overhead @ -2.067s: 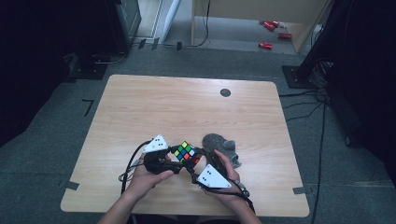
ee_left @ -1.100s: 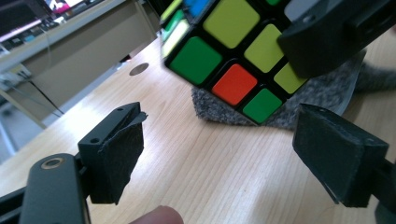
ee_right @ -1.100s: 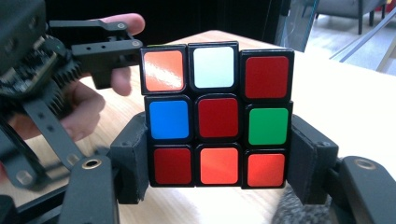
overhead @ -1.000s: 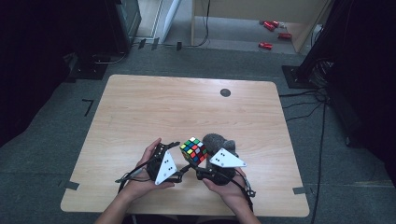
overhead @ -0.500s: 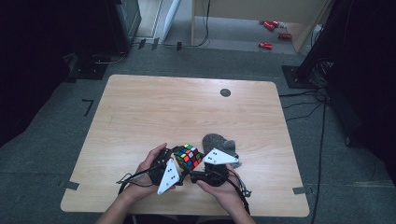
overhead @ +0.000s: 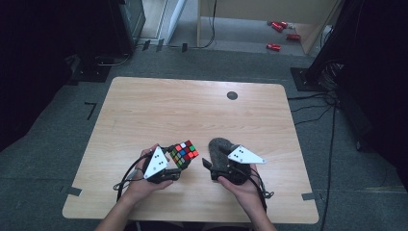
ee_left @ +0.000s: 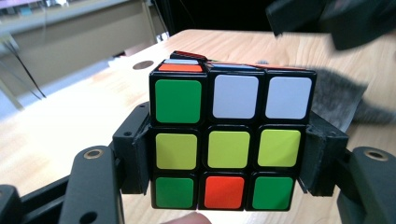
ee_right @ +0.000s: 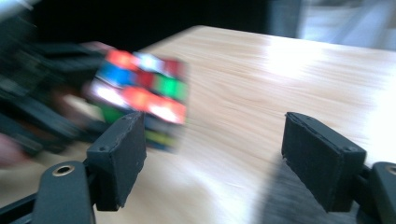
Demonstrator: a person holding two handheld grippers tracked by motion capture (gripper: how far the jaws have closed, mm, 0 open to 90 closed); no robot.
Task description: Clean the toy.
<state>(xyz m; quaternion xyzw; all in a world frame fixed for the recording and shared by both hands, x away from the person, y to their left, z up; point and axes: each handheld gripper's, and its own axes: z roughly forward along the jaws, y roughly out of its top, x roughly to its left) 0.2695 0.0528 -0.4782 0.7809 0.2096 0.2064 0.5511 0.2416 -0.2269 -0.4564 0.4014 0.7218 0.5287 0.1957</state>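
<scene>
A scrambled colour cube [overhead: 184,153] hangs just above the wooden table [overhead: 192,110] near its front edge. My left gripper [overhead: 177,162] is shut on it. In the left gripper view the two black jaws clamp the middle layer of the cube [ee_left: 229,149] from both sides, and the face shows green, white, yellow and orange stickers. My right gripper [overhead: 210,167] is a short way to the right, apart from the cube. Its jaws [ee_right: 224,149] stand open with nothing between them, and the cube [ee_right: 140,100] is blurred off to the left. A grey fuzzy cloth [overhead: 219,147] lies under the right gripper.
A dark round grommet [overhead: 232,95] is set in the table near the far edge. Bare wood stretches across the back and left. Cables trail from both grippers toward the front edge. Red items [overhead: 274,46] lie on the floor beyond the table.
Half a second ago both grippers met at the cube. The right gripper has since let go and drawn off to the right, open, while the left keeps the cube.
</scene>
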